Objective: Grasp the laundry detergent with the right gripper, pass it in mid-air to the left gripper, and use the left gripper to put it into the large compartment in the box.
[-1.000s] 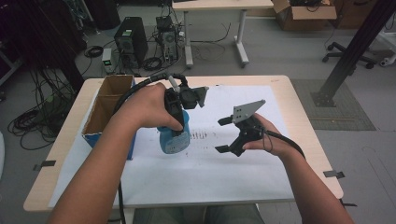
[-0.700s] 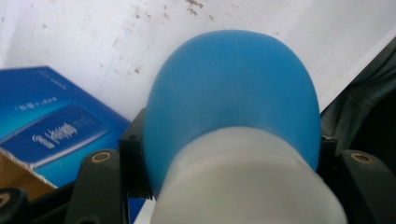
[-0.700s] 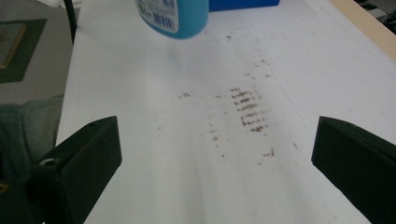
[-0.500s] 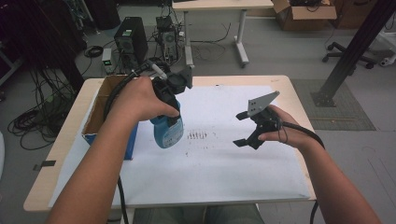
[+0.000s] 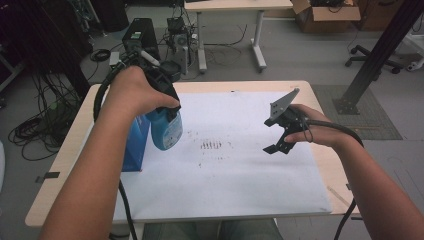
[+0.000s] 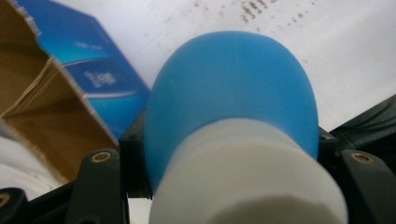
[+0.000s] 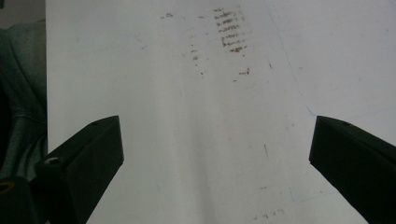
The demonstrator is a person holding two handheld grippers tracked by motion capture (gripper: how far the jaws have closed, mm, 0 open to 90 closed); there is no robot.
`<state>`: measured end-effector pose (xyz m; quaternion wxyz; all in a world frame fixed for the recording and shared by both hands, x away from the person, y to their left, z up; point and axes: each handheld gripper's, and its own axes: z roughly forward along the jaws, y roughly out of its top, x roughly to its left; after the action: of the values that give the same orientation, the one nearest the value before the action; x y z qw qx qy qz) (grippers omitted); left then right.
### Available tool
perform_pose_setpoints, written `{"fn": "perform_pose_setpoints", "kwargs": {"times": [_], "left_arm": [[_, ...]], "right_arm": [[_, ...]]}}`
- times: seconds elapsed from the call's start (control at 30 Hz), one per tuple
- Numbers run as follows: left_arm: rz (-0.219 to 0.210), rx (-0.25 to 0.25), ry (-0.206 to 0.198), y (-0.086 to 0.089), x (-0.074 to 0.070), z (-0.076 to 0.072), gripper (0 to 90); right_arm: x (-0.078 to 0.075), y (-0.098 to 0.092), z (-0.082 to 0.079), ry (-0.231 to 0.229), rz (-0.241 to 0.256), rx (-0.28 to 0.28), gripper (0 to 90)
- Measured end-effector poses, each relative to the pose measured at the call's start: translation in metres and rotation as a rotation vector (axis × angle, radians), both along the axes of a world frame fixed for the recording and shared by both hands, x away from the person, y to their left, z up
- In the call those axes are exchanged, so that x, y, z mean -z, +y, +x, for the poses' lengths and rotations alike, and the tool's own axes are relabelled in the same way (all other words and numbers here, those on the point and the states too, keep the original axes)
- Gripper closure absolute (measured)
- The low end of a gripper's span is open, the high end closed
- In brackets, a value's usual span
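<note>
My right gripper (image 5: 281,134) hangs wide open with nothing in it over the white surface (image 5: 240,185), and farther off my left gripper (image 5: 162,97) squeezes the blue bottle (image 5: 166,131) in the air beside the blue box (image 5: 135,142), not yet inside it.

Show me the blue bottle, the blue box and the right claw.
bottle (image 5: 166,131), high view, its blue body
box (image 5: 135,142), high view, its blue side wall
right claw (image 5: 281,134), high view, midway between its fingertips
</note>
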<state>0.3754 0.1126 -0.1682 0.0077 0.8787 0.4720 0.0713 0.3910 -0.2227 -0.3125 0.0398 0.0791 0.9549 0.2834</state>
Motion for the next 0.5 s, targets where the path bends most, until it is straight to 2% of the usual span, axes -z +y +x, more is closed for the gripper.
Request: {"fn": "perform_pose_setpoints", "kwargs": {"times": [0.3,0.5], "left_arm": [[-0.005,-0.136,-0.022,0.029,-0.024,0.003,38.1],[-0.02,-0.228,-0.05,0.049,-0.047,0.002,38.1]], "right_arm": [[-0.005,-0.005,0.005,0.028,-0.038,-0.007,3.0],[-0.006,-0.003,0.009,0.036,-0.072,-0.017,3.3]]}}
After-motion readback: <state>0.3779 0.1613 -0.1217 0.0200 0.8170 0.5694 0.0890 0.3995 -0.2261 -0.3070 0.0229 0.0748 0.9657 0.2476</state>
